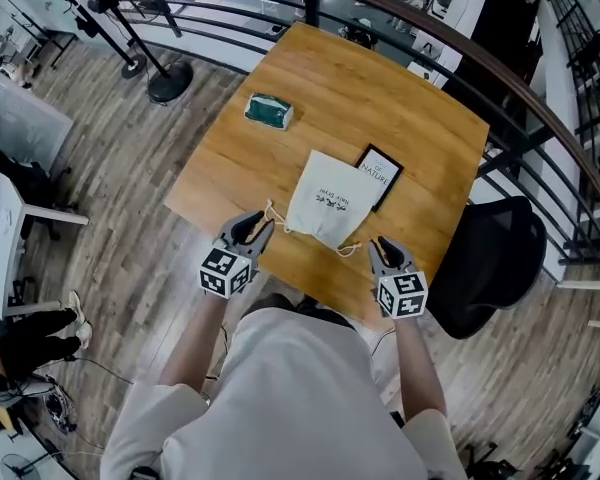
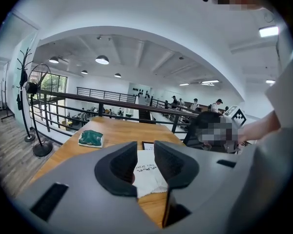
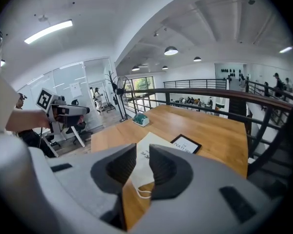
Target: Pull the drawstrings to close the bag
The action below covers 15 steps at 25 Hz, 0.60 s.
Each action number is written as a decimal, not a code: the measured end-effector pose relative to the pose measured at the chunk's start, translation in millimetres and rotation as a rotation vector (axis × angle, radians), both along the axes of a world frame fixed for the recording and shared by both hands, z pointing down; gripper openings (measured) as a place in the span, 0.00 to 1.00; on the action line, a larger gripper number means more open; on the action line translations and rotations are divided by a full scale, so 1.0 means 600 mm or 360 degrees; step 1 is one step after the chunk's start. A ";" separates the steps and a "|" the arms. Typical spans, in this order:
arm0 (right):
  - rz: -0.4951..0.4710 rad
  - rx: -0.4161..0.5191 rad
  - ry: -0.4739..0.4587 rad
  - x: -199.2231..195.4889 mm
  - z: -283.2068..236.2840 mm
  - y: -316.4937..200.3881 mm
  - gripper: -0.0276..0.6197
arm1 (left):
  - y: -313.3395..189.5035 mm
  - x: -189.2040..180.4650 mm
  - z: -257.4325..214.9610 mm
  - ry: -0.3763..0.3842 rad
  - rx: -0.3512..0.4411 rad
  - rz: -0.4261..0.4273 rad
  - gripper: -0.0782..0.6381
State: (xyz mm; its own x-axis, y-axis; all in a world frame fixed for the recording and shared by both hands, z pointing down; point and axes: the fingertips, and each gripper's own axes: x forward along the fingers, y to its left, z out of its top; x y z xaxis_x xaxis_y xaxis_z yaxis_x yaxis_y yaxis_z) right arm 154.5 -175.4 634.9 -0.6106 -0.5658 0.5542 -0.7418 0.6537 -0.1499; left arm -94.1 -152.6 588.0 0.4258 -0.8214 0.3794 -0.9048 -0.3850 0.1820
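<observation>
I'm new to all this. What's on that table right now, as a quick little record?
Table: wooden
Bag: white, flat, mouth towards the grippers
Drawstrings: loose at both near corners
Also there: green packet; black-framed card by the bag
Left gripper: open, empty, beside left string
Right gripper: open, empty, beside right string

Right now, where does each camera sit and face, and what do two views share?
Head view: on the head, looking steeply down at the table and bag; forearms, left gripper, right gripper show.
Left gripper view: on that gripper, looking along its jaws at the bag; right forearm shows.
Right gripper view: on that gripper, facing the bag likewise; left hand shows.
Both gripper views share the green pack.
</observation>
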 end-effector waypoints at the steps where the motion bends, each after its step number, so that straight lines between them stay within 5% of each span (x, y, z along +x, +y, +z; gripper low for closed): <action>1: -0.0018 -0.0009 0.0011 -0.001 0.005 0.000 0.15 | -0.001 -0.002 0.005 -0.0004 -0.0011 -0.0003 0.25; 15: -0.0053 -0.0181 0.0143 -0.023 0.087 0.020 0.15 | -0.020 -0.019 0.107 -0.0134 -0.0223 0.0261 0.25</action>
State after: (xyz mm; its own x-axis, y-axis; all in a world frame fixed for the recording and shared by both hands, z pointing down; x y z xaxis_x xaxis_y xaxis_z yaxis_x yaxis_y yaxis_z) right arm 140.9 -163.4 687.0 -0.5730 -0.4762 0.6670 -0.7336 0.6608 -0.1584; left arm -105.5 -164.7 652.4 0.5114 -0.6807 0.5245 -0.8464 -0.5045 0.1706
